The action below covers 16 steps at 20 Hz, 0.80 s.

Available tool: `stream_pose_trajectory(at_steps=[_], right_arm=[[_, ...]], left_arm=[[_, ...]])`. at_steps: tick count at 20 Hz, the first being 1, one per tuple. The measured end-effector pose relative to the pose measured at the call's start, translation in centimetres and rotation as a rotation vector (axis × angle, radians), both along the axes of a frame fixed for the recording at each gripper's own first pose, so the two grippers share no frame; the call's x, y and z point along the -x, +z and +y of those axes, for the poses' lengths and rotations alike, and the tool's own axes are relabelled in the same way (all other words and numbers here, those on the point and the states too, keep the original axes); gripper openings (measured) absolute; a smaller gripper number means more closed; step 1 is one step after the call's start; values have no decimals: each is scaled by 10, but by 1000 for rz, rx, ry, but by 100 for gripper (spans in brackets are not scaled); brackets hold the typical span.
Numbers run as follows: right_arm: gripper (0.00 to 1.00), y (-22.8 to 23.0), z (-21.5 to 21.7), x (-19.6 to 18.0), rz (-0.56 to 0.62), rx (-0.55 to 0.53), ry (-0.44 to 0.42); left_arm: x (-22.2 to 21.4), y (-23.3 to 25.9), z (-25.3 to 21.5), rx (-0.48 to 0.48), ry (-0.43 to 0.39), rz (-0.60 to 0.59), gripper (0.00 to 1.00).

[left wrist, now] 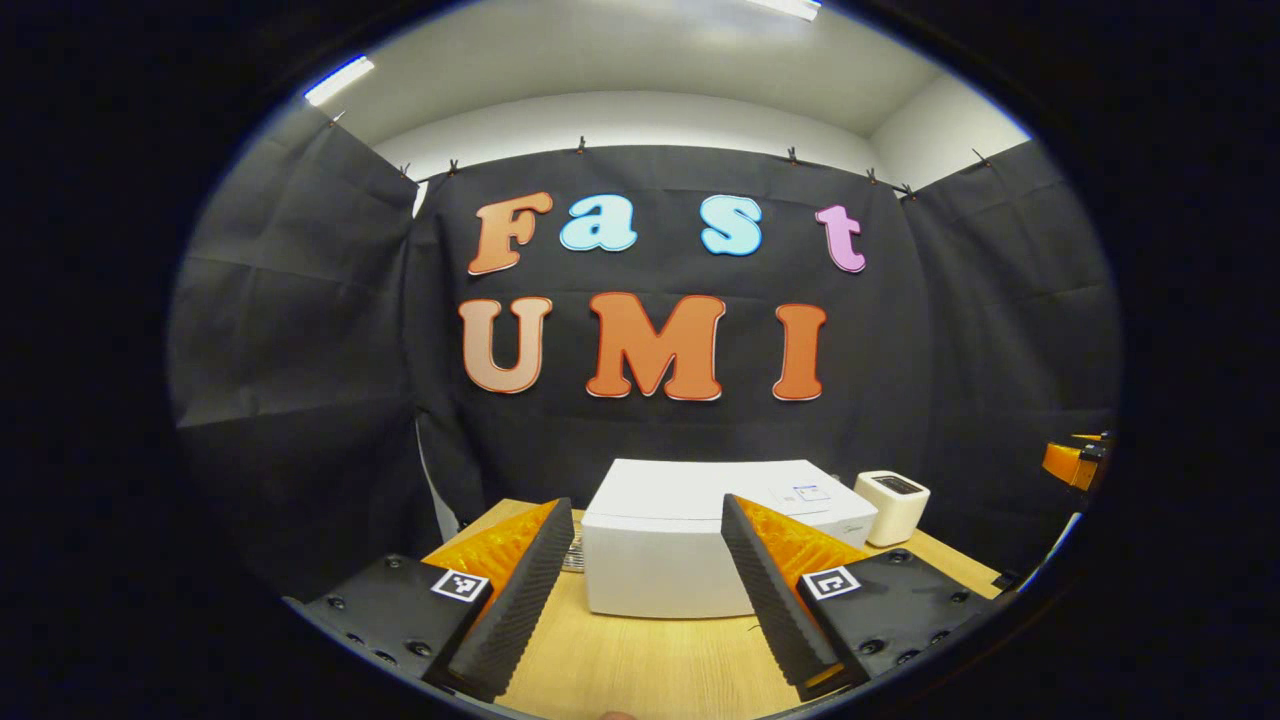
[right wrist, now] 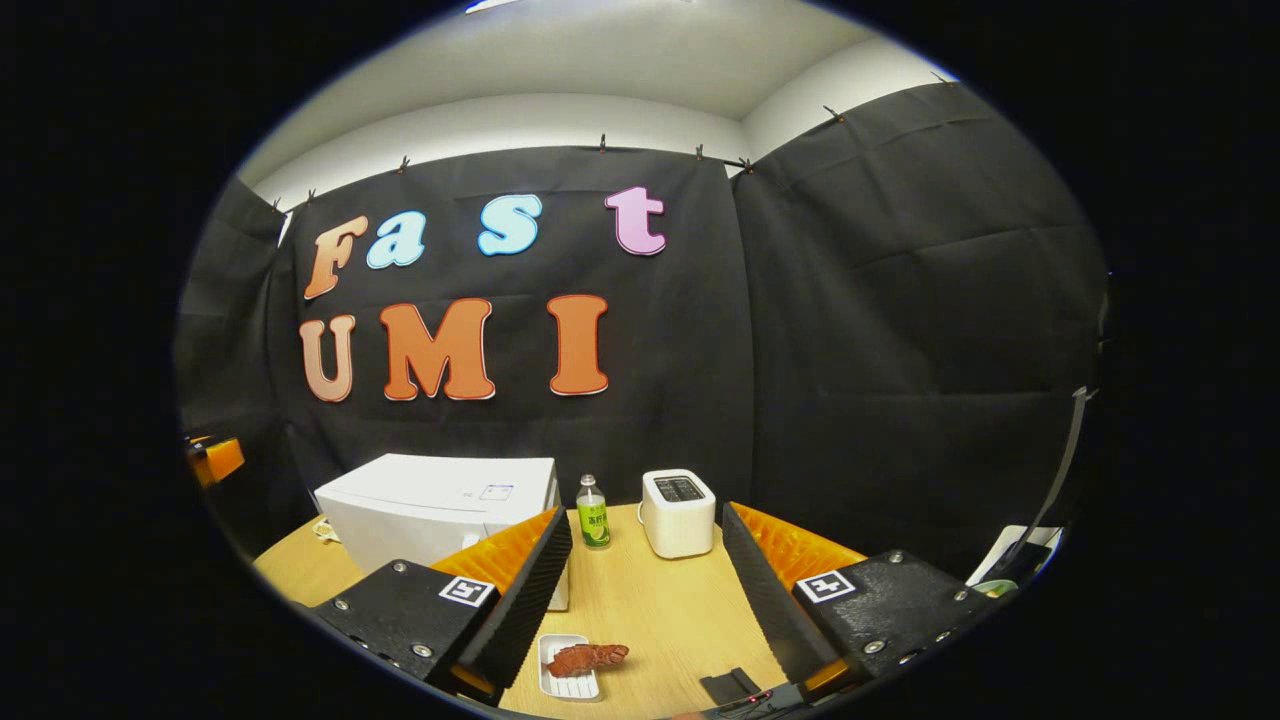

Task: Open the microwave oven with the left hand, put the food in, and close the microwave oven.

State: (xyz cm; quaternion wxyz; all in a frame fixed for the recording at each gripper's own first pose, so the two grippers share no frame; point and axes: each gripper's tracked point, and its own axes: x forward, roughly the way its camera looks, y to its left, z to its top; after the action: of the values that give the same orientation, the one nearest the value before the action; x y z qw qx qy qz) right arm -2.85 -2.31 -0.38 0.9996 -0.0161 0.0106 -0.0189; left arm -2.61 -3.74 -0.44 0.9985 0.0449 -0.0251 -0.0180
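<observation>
1. Left gripper [left wrist: 640, 590]: jaws spread wide, holding nothing, facing the shut microwave oven [left wrist: 700, 550] just beyond; find the door edge before pulling.
2. Right gripper [right wrist: 645, 590]: jaws apart and empty, above the food [right wrist: 588, 657] on its near tray [right wrist: 566, 685].

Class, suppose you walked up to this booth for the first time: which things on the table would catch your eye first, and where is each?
The big white microwave oven stands shut at the back of the wooden table, straight ahead of the open left gripper. Right of it stand a green bottle and a white toaster. Near the front edge, reddish food lies on a small white tray, between the fingers of the open right gripper.
</observation>
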Motion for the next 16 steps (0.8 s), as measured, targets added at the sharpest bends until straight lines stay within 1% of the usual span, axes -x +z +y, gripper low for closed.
stream_pose_trajectory(at_steps=[2,3,4,5,6,7,8,9,10,11,14,16], right_arm=[[94,0,-6,2,-1,25,-15],[94,-1,-7,2,1,36,-21],[94,-3,-8,2,4,46,-27],[94,-5,-11,4,7,53,-34],[94,-6,-13,5,12,58,-39],[94,-7,-14,6,14,63,-43],[94,-10,-17,6,17,71,-50],[94,-12,-22,6,22,75,-60],[94,-15,-27,7,31,75,-72],[94,-18,-31,8,38,71,-83],[94,-20,-45,11,50,57,-112],[94,-20,-54,12,52,55,-133]], left_arm=[[-13,-14,-30,23,-61,14,98],[-19,-19,-46,41,-92,8,100],[-25,-25,-61,50,-118,1,98],[-30,-28,-73,46,-130,-22,94],[-37,-33,-82,32,-137,-42,95],[-43,-41,-96,16,-157,-43,98],[-48,-58,-115,7,-191,-26,98],[-54,-70,-129,9,-219,-10,94],[-60,-81,-139,13,-235,11,98],[-67,-92,-147,17,-245,30,94],[-87,-121,-165,8,-250,64,95],[-104,-139,-169,-25,-224,76,95]])
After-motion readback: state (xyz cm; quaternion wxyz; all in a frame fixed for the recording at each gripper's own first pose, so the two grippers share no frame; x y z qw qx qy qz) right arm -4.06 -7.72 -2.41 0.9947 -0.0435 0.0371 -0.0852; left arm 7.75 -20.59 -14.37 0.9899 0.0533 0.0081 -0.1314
